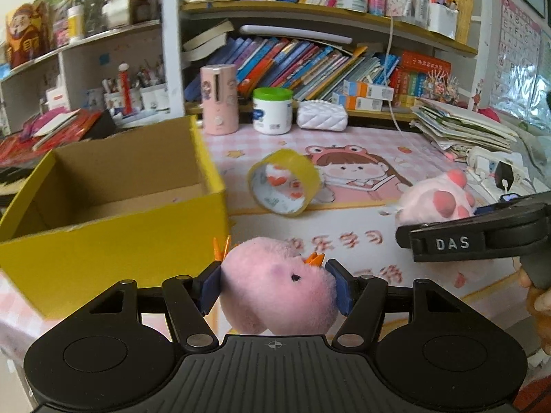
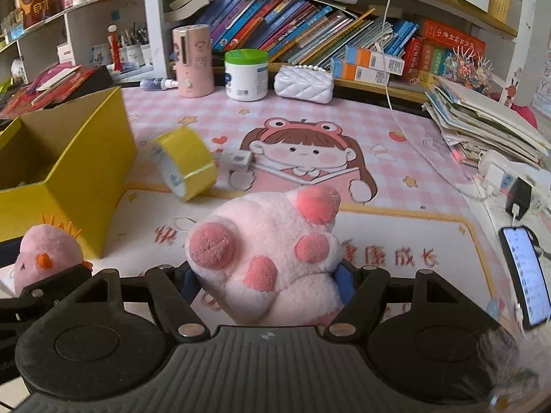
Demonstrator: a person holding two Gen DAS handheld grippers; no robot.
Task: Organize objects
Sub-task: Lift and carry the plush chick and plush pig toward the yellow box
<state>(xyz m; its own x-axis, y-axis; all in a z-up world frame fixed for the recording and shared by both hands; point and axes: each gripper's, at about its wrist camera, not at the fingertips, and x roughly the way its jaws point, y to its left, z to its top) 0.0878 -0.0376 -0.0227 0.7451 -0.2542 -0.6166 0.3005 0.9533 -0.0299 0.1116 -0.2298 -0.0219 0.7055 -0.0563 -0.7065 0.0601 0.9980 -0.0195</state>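
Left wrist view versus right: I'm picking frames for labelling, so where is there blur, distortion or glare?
Left wrist view: the yellow box is smeared along its right edges, while the pink chick plush in the left tongs stays sharp; shelves bow from the fisheye. Right wrist view: the paw plush in the right tongs is crisp, the tape roll slightly soft, the phone screen glows bright.
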